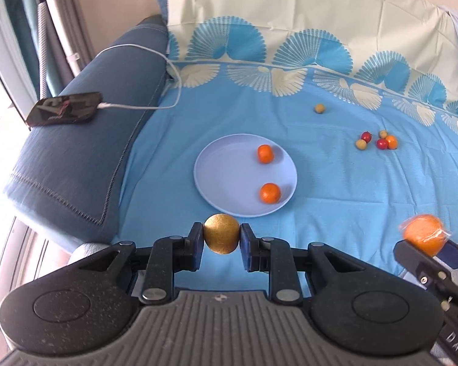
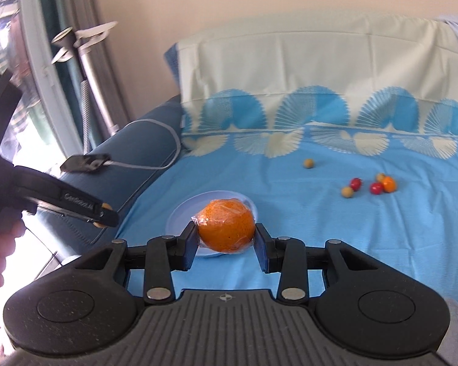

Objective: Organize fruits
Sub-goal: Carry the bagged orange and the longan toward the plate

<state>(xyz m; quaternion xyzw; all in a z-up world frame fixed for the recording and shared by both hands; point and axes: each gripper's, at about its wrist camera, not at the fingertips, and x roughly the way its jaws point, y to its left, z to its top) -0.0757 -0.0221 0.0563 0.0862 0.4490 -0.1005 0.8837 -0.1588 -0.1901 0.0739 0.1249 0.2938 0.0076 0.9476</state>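
Nearest of all, the left gripper [image 1: 222, 238] is clamped on a golden-brown round fruit [image 1: 221, 233], one pad pressed to each side, and it hangs just short of the near rim of the pale blue plate [image 1: 226, 180]. The right gripper [image 2: 226, 238] is closed on a plastic-wrapped orange [image 2: 226, 225], held in the air on the near side of the plate, which its own view mostly hides behind the fruit.

Judging from the task, both fruits are bound for the plate. It lies straight ahead of the left gripper and only a little beyond its fingertips; from the right gripper it lies ahead and to the left, so the left hand looks the nearer. Both held fruits are close to round, so no long axis matters to the drop.

On the plate sit two small oranges, one near its front-right rim [image 1: 270, 193] and one toward its far right [image 1: 265, 153], well apart from each other. Farther off, to the plate's right, a cluster of small red, yellow-green and orange fruits [image 1: 378, 141] lies on the blue sheet [image 1: 336, 201], with one lone yellowish fruit [image 1: 319, 108] beyond the plate.

Only the left view shows what the plate holds. Only the right view shows the wrapped orange's grip plainly, and the left gripper [image 2: 107, 215] from the side.
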